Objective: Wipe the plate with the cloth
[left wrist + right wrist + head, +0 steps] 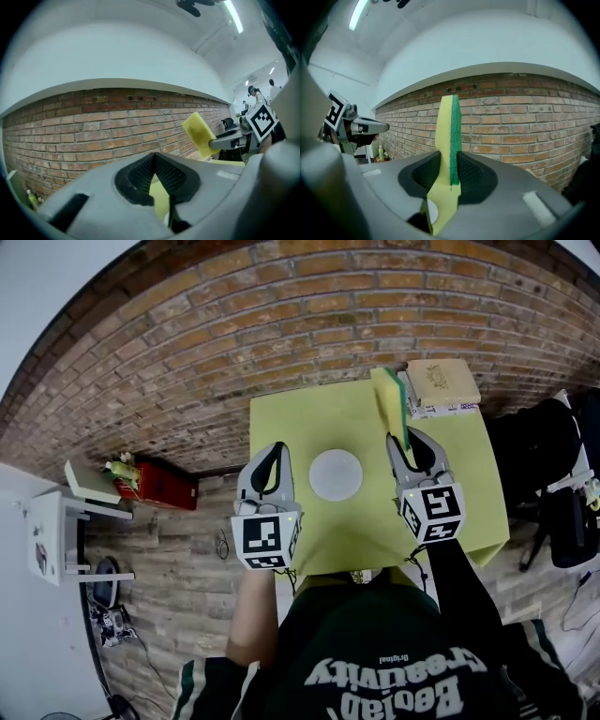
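White plate [336, 474] flat; yellow-green sponge [449, 136] upright

I count | plate [336, 474]: 1 | sponge [390, 401]: 1 | bench [281, 423]: 1 | tan block [442, 381]: 1 | red box [157, 486]: 1 | white shelf unit [75, 512]: 1 | my grippers: 2, the left gripper [274, 448] and the right gripper [409, 437]

plate [432, 212] mostly hidden behind sponge [449, 140]

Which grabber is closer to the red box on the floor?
Left. The left gripper hangs just right of the red box; the right gripper is beyond the plate.
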Action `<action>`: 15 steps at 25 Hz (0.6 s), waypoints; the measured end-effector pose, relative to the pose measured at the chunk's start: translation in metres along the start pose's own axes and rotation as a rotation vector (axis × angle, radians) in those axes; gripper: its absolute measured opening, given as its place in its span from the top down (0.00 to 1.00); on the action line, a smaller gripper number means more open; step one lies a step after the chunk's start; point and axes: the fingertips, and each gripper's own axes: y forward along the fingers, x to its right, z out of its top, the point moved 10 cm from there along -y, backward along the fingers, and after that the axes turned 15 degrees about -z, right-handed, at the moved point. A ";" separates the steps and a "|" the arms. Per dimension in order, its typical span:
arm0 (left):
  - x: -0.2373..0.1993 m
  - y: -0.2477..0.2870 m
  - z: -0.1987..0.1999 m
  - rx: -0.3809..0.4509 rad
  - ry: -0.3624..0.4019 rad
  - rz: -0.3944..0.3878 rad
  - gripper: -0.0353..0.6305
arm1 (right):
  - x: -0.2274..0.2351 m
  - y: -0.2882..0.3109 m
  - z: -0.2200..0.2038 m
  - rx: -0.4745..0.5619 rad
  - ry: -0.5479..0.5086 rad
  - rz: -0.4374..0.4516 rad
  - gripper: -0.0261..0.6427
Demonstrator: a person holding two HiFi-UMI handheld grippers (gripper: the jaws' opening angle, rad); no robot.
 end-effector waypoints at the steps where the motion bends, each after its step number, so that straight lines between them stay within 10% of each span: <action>1: 0.001 -0.001 0.002 0.002 0.005 0.003 0.94 | -0.001 -0.002 0.002 0.015 -0.017 0.000 0.78; 15: 0.004 0.000 0.006 0.010 0.004 0.003 0.94 | -0.005 -0.001 0.004 0.028 -0.033 0.015 0.78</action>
